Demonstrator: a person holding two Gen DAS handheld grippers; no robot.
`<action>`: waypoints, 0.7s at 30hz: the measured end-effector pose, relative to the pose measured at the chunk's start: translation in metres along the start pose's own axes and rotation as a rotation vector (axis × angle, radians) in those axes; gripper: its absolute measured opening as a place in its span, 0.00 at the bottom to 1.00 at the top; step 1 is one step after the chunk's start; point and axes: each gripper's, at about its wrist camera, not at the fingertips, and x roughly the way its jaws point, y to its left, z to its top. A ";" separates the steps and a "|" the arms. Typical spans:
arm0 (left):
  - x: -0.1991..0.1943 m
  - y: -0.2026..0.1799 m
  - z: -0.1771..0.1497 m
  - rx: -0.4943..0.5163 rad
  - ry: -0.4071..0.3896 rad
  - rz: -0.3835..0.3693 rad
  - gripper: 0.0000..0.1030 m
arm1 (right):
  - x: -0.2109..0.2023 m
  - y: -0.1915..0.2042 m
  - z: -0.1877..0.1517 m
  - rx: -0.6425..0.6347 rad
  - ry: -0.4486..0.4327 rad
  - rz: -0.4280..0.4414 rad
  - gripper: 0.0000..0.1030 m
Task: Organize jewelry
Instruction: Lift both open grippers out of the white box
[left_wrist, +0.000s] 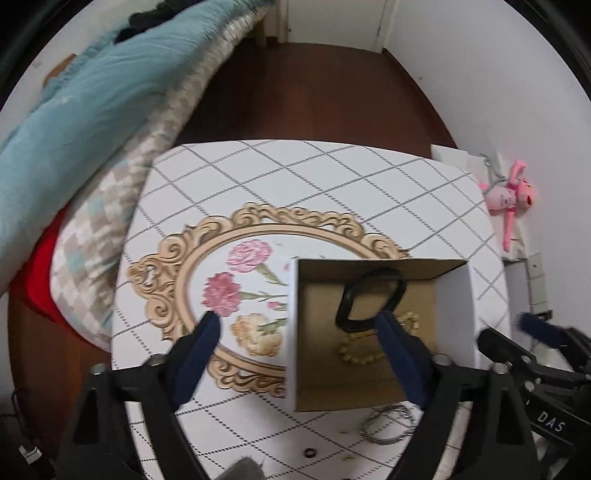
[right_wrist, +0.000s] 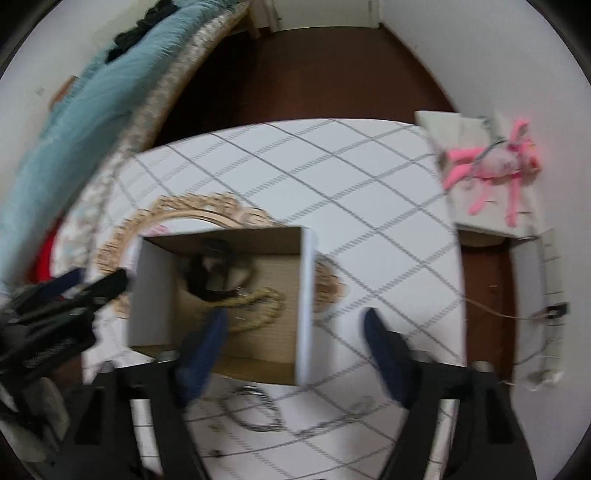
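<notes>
An open cardboard box (left_wrist: 454, 314) stands on the patterned table (left_wrist: 295, 177). Inside lie a black bangle (left_wrist: 369, 299) and a beige bead bracelet (left_wrist: 354, 350). A silver bracelet (left_wrist: 388, 424) and a small dark ring (left_wrist: 308, 452) lie on the table in front of the box. My left gripper (left_wrist: 299, 325) is open and empty, straddling the box's left wall. In the blurred right wrist view the box (right_wrist: 306, 295), black bangle (right_wrist: 207, 273), bead bracelet (right_wrist: 255, 306) and silver bracelet (right_wrist: 255, 410) show again. My right gripper (right_wrist: 295, 321) is open and empty, straddling the box's right wall.
A bed with a teal quilt (left_wrist: 74, 122) lies left of the table. A pink plush toy (right_wrist: 495, 166) rests on a white box at the right by the wall. Dark wood floor (left_wrist: 314, 92) lies beyond the table.
</notes>
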 end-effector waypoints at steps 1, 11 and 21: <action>0.001 0.001 -0.005 0.003 -0.012 0.010 0.95 | 0.002 0.000 -0.004 -0.009 -0.006 -0.035 0.91; 0.011 0.005 -0.031 0.015 -0.031 0.054 1.00 | 0.016 0.003 -0.023 -0.045 -0.039 -0.155 0.98; -0.026 0.002 -0.046 0.003 -0.104 0.067 1.00 | -0.016 0.006 -0.038 -0.041 -0.115 -0.172 0.98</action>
